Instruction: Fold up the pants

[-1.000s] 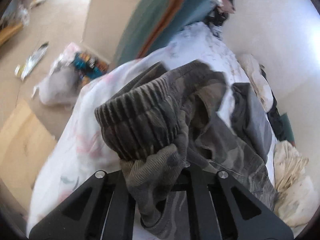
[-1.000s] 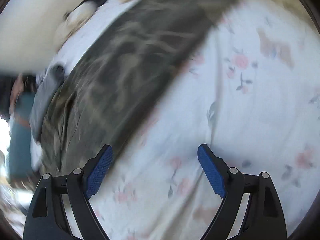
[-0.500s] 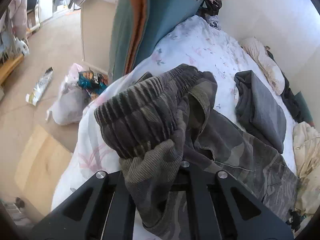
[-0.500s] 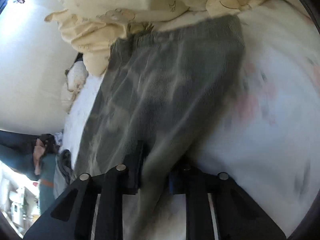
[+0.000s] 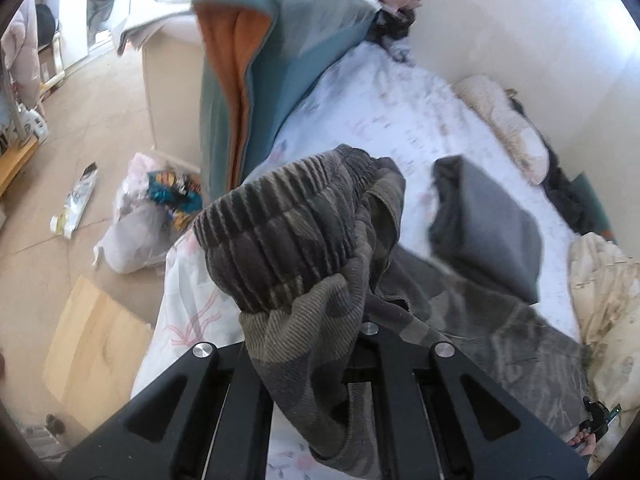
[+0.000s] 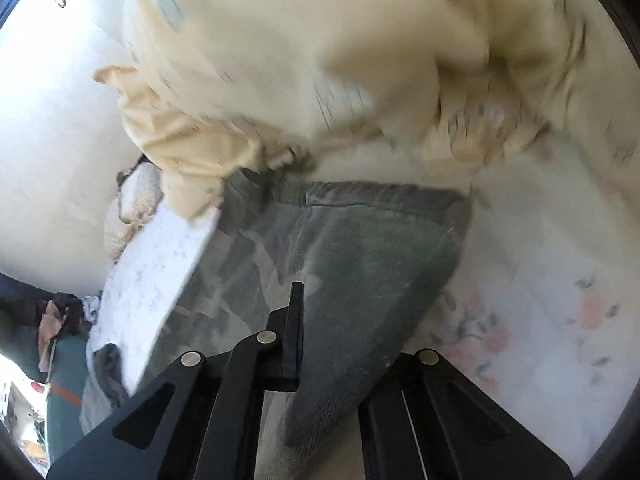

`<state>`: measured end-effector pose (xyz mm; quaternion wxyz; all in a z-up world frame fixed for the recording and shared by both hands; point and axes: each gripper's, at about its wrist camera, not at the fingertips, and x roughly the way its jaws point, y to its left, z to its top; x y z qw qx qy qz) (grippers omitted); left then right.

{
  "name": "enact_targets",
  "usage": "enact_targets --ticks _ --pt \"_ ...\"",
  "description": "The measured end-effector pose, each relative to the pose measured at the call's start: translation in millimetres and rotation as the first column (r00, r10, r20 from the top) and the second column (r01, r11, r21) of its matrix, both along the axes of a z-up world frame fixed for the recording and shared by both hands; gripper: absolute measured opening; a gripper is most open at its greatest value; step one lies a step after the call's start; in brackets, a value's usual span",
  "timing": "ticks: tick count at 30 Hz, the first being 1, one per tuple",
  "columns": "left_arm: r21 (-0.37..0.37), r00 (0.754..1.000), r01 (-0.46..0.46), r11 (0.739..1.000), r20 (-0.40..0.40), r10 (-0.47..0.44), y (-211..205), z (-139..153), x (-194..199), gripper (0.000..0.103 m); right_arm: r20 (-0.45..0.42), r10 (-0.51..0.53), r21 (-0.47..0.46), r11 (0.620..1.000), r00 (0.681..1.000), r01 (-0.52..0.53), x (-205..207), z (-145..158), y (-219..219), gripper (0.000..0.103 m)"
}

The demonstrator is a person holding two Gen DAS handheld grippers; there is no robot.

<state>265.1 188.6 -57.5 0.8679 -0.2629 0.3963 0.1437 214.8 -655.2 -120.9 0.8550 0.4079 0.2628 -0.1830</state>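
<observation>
Left wrist view: left gripper (image 5: 308,364) clamped tight on the pants (image 5: 304,248), pinching bunched fabric just below the ribbed waistband. Waistband lifted clear of the bed sheet (image 5: 400,112); the rest of the pants trails down and to the right across the mattress toward the lower right corner. Bed edge runs down the left of the sheet; past it, floor (image 5: 100,120) with a plastic bag (image 5: 136,240) of rubbish and a flat piece of cardboard (image 5: 88,344) close against the bed side. A teal and orange blanket (image 5: 256,80) hangs over the bed's far left edge. A folded grey garment (image 5: 492,232) lies just beside the pants on the right. Bare sheet above it, up to the wall (image 5: 520,32). A cream bundle (image 5: 608,300) crowds the right margin.

Right wrist view: right gripper (image 6: 320,344) closed on the pants (image 6: 360,248), fabric pinched between the fingers near a leg end. The hem edge lies straight across, right up against a heaped cream quilt (image 6: 320,60) that fills the top. Right of the pants, open floral sheet (image 6: 540,300). Left of them, a narrow strip of sheet, then the wall (image 6: 48,160). Picture blurred.
</observation>
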Motion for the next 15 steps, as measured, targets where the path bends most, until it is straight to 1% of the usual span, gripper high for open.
enact_targets --ticks 1,3,5,6,8,10,11,12,13,15 --pt "-0.004 1.0 -0.005 1.0 0.027 0.005 0 11 -4 0.004 -0.019 0.002 -0.04 0.999 1.0 -0.003 -3 12 4 0.002" --pt "-0.04 0.994 -0.027 0.999 0.102 0.031 2 34 -15 0.004 -0.035 -0.002 -0.083 0.997 0.999 -0.001 -8 27 10 0.002" --pt "-0.042 0.988 -0.013 0.999 0.156 0.02 2 58 -22 0.004 -0.039 -0.002 -0.093 0.996 0.999 -0.001 -16 42 15 0.002" --pt "-0.033 0.986 -0.002 0.999 0.169 0.008 2 68 -26 0.004 -0.046 -0.007 -0.101 0.995 0.999 0.002 -19 48 17 0.002" --pt "-0.041 0.985 0.006 0.999 0.173 0.001 8 81 -33 0.003 -0.075 -0.024 -0.095 0.995 0.997 0.017 -28 56 21 0.002" --pt "-0.056 0.984 0.01 0.998 0.179 0.0 20 93 -48 0.003 -0.098 -0.035 -0.068 0.997 0.995 0.028 -41 57 24 0.002" --pt "-0.066 0.983 0.007 0.998 0.184 0.006 25 97 -56 0.003 -0.13 -0.045 -0.058 0.998 0.99 0.037 -53 56 28 0.002" --pt "-0.075 0.983 0.012 0.997 0.185 0.002 30 101 -63 0.003 -0.142 -0.047 -0.042 0.998 0.989 0.042 -61 55 31 0.002" --pt "-0.069 0.983 0.021 0.997 0.181 -0.008 37 104 -72 0.003 -0.162 -0.05 -0.015 0.999 0.986 0.048 -73 54 35 0.002" --pt "-0.071 0.988 0.028 0.997 0.157 -0.016 49 108 -93 0.003 -0.2 -0.045 0.007 0.999 0.979 0.048 -91 51 43 0.002"
